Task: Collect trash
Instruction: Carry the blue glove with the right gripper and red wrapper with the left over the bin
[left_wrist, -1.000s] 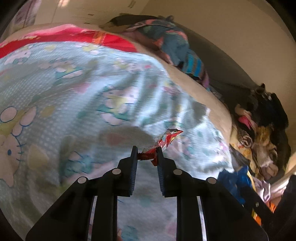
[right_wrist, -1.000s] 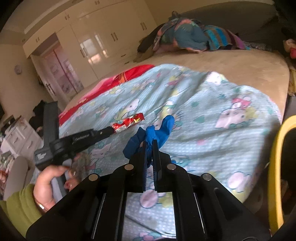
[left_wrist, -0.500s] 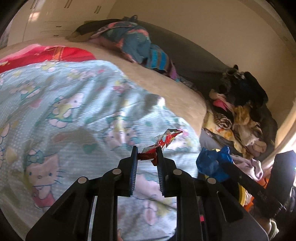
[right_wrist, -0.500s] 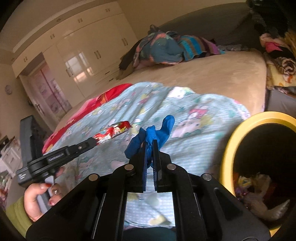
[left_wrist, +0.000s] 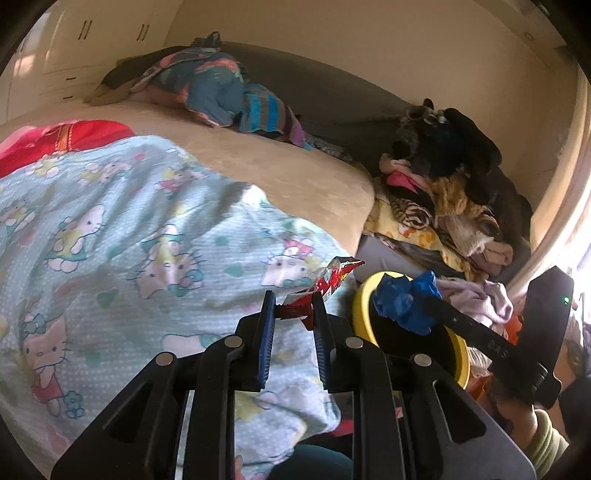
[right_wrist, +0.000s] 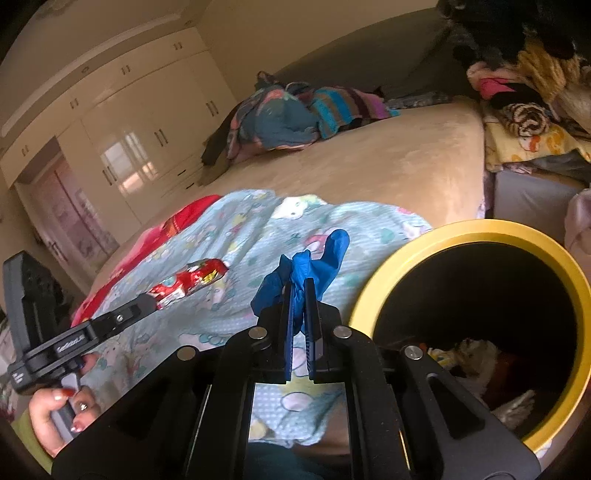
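My left gripper (left_wrist: 291, 301) is shut on a red snack wrapper (left_wrist: 325, 282) and holds it above the bed's front right corner, just left of the yellow-rimmed trash bin (left_wrist: 360, 295). The wrapper (right_wrist: 188, 282) and the left gripper (right_wrist: 149, 301) also show in the right wrist view. My right gripper (right_wrist: 298, 286) is shut on a crumpled blue glove (right_wrist: 314, 262), held just left of the bin's rim (right_wrist: 476, 229). In the left wrist view the glove (left_wrist: 404, 297) hangs over the bin's opening. Trash lies at the bin's bottom (right_wrist: 476, 354).
The bed carries a cartoon-print light blue blanket (left_wrist: 129, 240), a red cloth (left_wrist: 55, 138) and a bundle of clothes (left_wrist: 218, 92) at the far end. A heap of clothes (left_wrist: 443, 206) stands right of the bed behind the bin. White wardrobes (right_wrist: 122, 133) line the far wall.
Both grippers have swung right from over the blanket toward the bin, each still holding its item. The bin now fills the right wrist view's right side.
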